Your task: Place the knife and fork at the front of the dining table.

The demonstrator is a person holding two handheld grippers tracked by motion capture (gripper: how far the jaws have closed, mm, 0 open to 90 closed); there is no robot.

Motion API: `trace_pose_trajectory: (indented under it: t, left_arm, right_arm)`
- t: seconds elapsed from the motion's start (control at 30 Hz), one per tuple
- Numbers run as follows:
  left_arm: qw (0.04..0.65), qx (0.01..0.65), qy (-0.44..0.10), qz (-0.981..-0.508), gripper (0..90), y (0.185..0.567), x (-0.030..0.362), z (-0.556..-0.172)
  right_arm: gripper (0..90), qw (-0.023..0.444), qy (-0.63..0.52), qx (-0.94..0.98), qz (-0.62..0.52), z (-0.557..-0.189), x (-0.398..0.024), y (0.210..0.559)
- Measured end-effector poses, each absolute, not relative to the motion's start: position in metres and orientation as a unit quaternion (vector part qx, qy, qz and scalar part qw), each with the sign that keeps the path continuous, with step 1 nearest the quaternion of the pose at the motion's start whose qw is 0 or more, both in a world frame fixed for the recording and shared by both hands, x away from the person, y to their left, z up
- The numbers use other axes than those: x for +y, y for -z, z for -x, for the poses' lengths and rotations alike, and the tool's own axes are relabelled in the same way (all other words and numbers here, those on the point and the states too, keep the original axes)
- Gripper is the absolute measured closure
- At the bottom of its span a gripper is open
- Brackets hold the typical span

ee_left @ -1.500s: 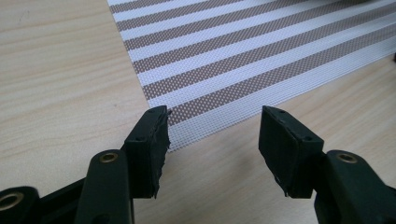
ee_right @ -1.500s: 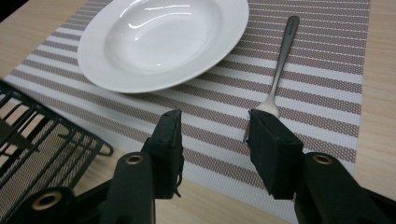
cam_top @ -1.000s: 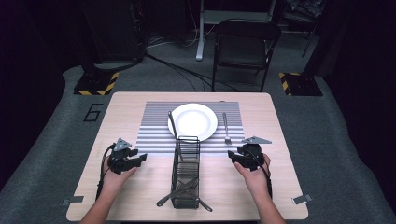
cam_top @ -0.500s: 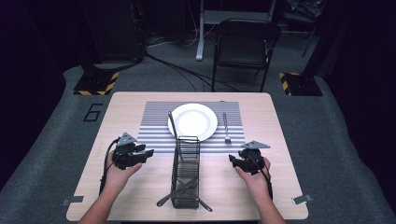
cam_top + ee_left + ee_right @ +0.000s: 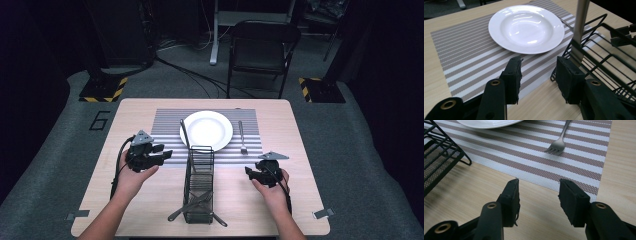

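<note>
Left gripper view puts your left hand-held gripper (image 5: 537, 75), jaws just narrowing yet empty, near the knife (image 5: 579, 30) leaning in the wire caddy (image 5: 604, 57). Next, I judge, clamp its handle; the right hand-held gripper (image 5: 539, 200) waits parted.

We read 1 marking: the numeral 6 (image 5: 101, 120), dark, on the grey floor mat (image 5: 60, 150) at 9 o'clock of the table's far left corner. We find nothing else legible.

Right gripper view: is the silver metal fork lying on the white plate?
No, the silver metal fork lies on the striped placemat, beside the white plate.
</note>
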State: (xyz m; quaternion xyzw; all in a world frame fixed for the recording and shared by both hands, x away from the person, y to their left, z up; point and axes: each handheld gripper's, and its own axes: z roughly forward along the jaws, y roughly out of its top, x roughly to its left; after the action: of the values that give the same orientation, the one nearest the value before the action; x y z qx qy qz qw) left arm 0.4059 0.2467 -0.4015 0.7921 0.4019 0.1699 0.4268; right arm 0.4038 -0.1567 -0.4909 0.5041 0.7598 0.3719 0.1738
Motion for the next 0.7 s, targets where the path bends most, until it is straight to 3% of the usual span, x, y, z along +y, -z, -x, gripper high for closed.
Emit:
trace_pose_trajectory:
  t: [0.7]
  left_arm:
    - [0.439, 0.381, -0.137, -0.802, 59.8, 0.393, 0.204, -0.42]
  right_arm:
    - [50.2, 0.167, -0.375, 0.754, -0.512, -0.405, -0.161, 0.493]
